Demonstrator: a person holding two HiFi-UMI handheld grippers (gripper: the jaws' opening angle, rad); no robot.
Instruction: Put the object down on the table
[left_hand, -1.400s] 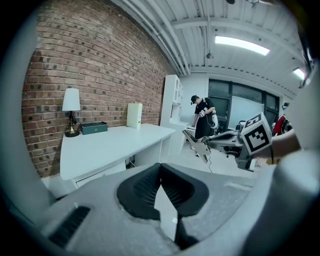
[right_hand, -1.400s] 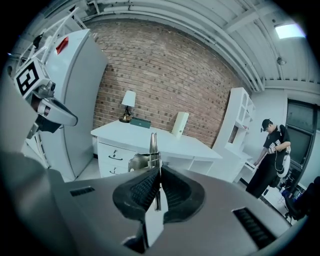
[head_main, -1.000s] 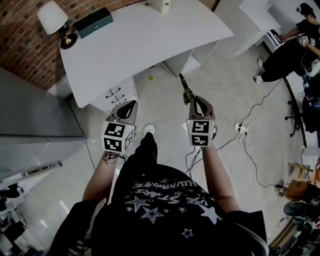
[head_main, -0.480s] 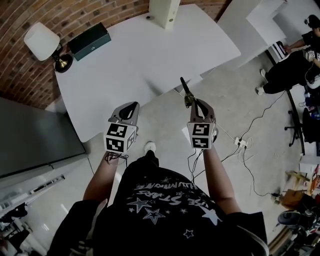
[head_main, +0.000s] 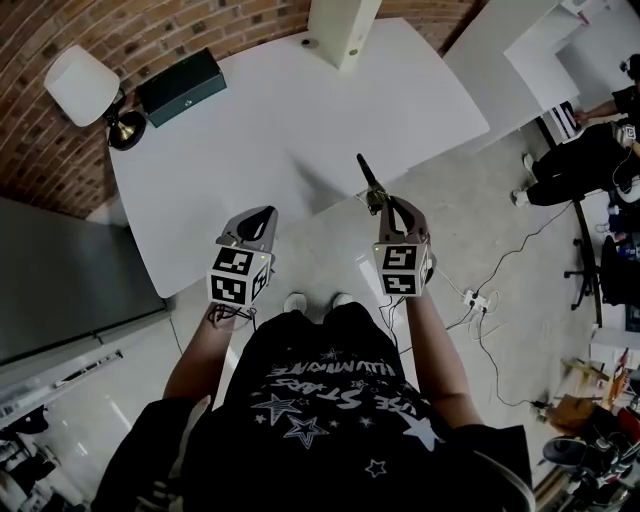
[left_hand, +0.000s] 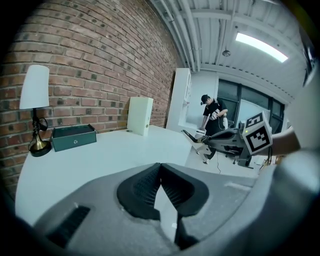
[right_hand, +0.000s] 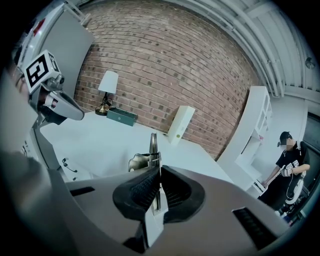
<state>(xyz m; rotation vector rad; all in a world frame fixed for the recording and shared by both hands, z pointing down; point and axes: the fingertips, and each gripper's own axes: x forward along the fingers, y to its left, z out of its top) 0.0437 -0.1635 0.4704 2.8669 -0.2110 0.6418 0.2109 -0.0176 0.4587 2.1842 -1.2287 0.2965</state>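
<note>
A slender dark metal tool (head_main: 369, 182) sticks forward out of my right gripper (head_main: 386, 204), which is shut on it. Its tip hangs just over the front edge of the white table (head_main: 250, 140). In the right gripper view the tool (right_hand: 153, 145) stands upright between the closed pads, with a small spring near the jaws. My left gripper (head_main: 257, 214) is shut and holds nothing, hovering off the table's front edge over the floor. Its pads (left_hand: 150, 187) meet in the left gripper view, where the right gripper (left_hand: 235, 141) and the tool (left_hand: 194, 138) appear at the right.
On the table's far side stand a lamp (head_main: 82, 84), a dark green box (head_main: 180, 84) and an upright white box (head_main: 341, 28). A grey cabinet (head_main: 60, 270) is at the left. Cables and a power strip (head_main: 470, 298) lie on the floor at right, where a person (head_main: 590, 150) stands.
The person has stepped toward the table, so both grippers are closer to its front edge. The tool's tip now reaches over the edge. Both grippers stay shut.
</note>
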